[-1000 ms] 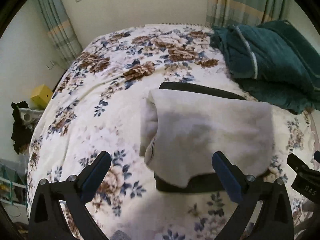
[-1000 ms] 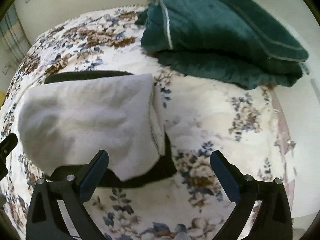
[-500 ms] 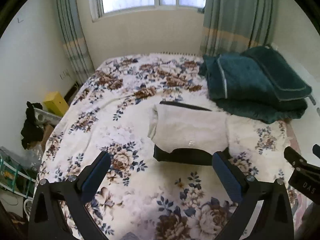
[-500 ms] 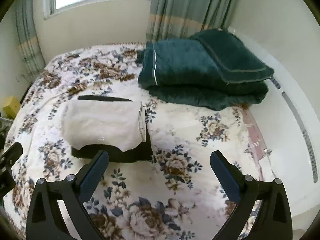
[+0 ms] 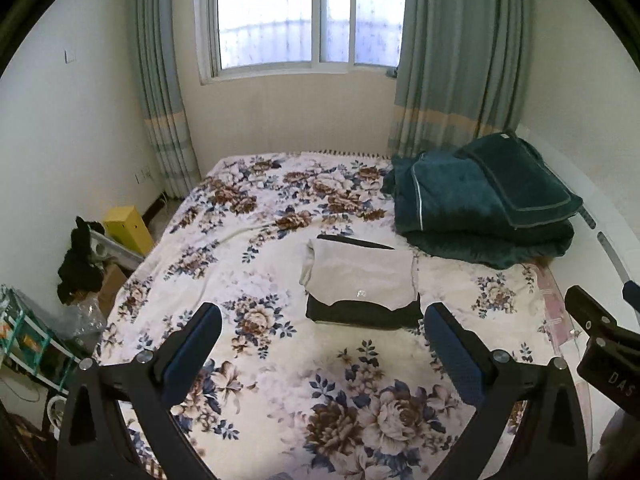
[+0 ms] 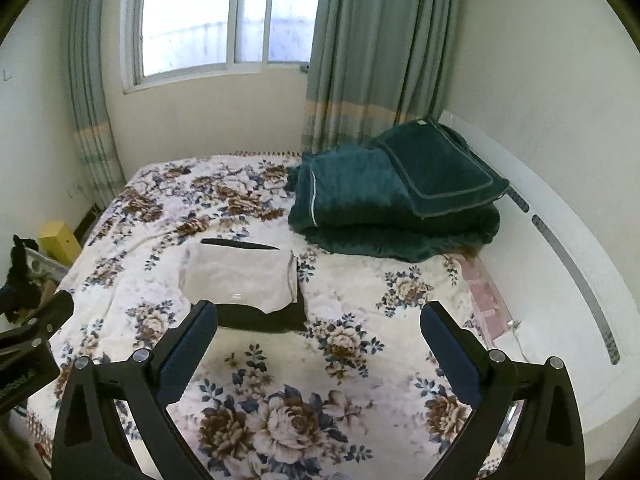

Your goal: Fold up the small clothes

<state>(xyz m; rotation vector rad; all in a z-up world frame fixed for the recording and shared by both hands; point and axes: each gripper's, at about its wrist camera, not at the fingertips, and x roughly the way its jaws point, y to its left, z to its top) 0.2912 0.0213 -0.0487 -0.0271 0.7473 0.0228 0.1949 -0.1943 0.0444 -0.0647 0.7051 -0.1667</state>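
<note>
A folded white garment (image 5: 360, 276) lies on top of a folded black garment (image 5: 362, 314) in the middle of the floral bed (image 5: 248, 248). The same stack shows in the right wrist view, white (image 6: 240, 276) over black (image 6: 260, 316). My left gripper (image 5: 322, 340) is open and empty, held well back from the stack above the near part of the bed. My right gripper (image 6: 318, 338) is open and empty, also back from the stack, which lies ahead to its left.
A folded dark green blanket (image 5: 484, 208) lies at the bed's far right, beside the white headboard (image 6: 560, 248). Curtains and a window are behind. A yellow box (image 5: 128, 228), dark clothes and a shelf (image 5: 24, 336) stand left of the bed.
Both grippers have pulled up and back from the stack, so the whole bed and window now show. The folded stack has not moved.
</note>
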